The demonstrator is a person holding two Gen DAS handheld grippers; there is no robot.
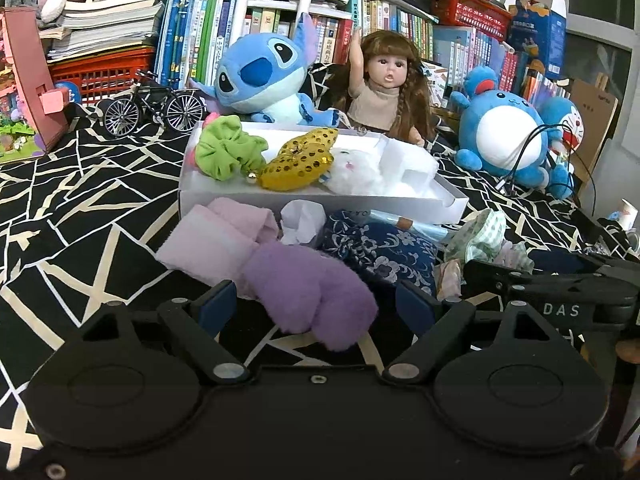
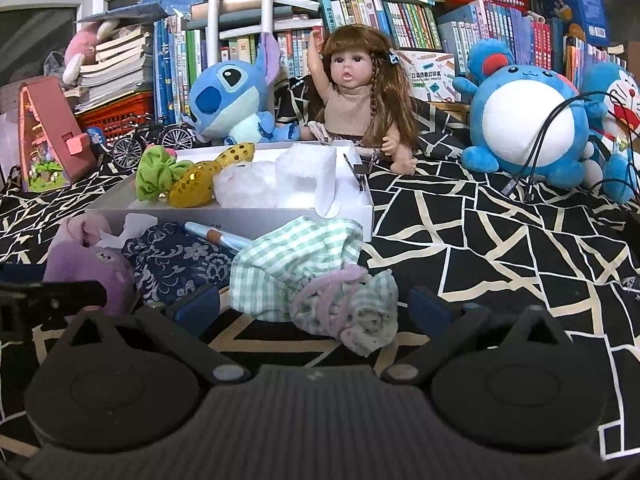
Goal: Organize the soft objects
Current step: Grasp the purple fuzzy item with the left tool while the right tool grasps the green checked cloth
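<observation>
Between the wide-spread blue pads of the left gripper (image 1: 316,306), a fuzzy purple plush (image 1: 316,292) is seen, unpinched; a crumpled green-checked cloth (image 2: 304,264) is straddled by the spread right gripper (image 2: 314,306), before the white box (image 1: 256,200).

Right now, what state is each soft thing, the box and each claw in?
White box: open, lidless.
Green scrunchie: in box.
Gold sequin piece: in box.
Purple plush: outside, between open left claw fingers.
Checked cloth: outside, crumpled, before open right claw.
</observation>
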